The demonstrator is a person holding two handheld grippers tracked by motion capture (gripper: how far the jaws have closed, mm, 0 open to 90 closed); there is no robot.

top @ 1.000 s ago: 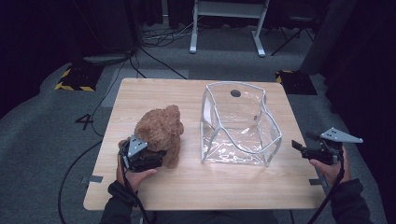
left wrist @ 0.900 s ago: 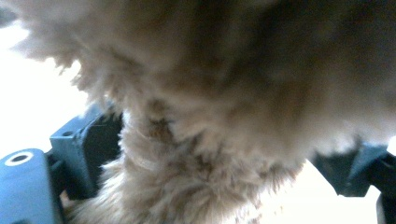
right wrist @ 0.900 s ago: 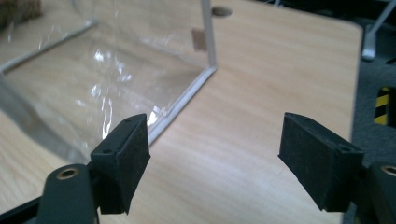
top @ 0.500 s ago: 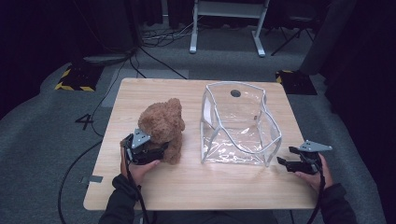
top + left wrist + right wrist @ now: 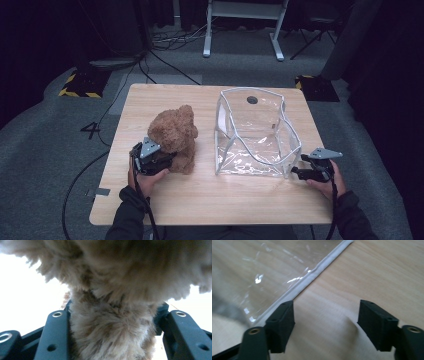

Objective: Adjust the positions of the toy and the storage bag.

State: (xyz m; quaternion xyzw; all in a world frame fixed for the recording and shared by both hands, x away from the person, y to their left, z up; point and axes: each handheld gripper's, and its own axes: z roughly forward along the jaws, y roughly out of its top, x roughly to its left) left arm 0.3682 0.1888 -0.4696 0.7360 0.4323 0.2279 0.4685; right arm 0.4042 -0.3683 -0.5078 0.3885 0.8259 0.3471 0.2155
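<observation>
The left gripper (image 5: 162, 161) has its jaws clamped on the teddy bear (image 5: 174, 136), upright on the surface (image 5: 210, 200). The clear bag (image 5: 255, 135) lies just to the bear's right. The right gripper (image 5: 298, 172) jaws gape beside its near corner.

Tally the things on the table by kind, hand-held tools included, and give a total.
Brown teddy bear: 1
Clear plastic bag with white trim: 1
Hand-held tools: 2, the left tool clamped on the bear, the right tool open beside the bag's corner
Total: 4
</observation>
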